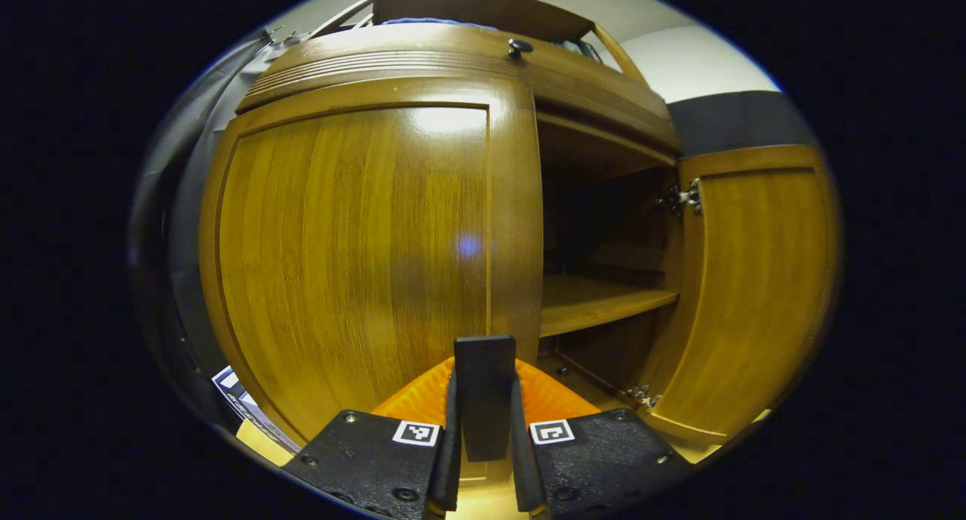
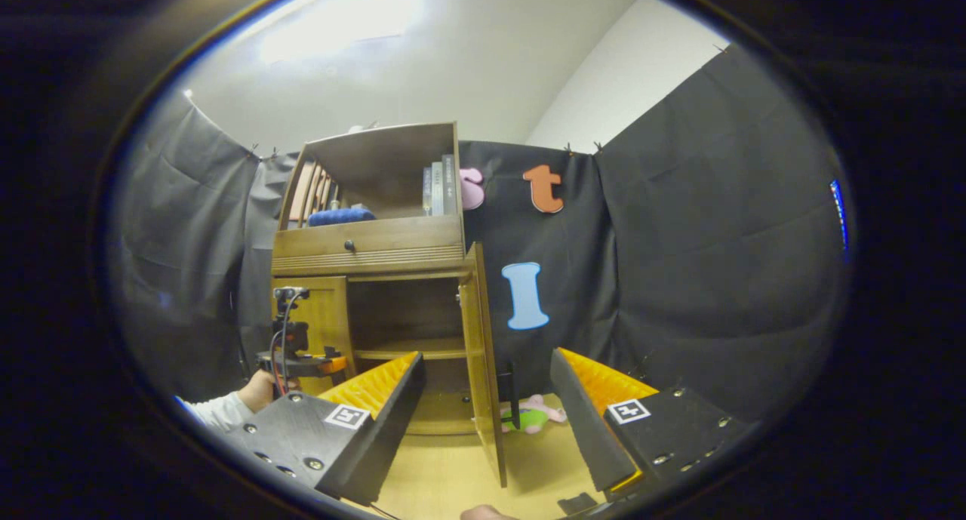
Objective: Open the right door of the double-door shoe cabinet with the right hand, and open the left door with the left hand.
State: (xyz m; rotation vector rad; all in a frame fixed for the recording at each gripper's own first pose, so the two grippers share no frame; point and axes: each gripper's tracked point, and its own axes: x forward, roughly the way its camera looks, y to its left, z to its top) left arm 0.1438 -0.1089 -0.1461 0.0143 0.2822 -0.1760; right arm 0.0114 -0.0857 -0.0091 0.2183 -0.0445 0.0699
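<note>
In the left gripper view, your left gripper [image 1: 484,399] is clenched on the dark handle [image 1: 484,376] at the closed left door [image 1: 355,256]; the right door [image 1: 755,293] stands open. In the right gripper view, your right gripper [image 2: 487,399] is released, its fingers spread either side of the open right door [image 2: 483,354] without touching it.

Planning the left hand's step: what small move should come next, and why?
Probably pull the left claw gently back and outward. Its fingers look closed on the handle of the left door, which sits flush, while the right door is already swung open.
</note>
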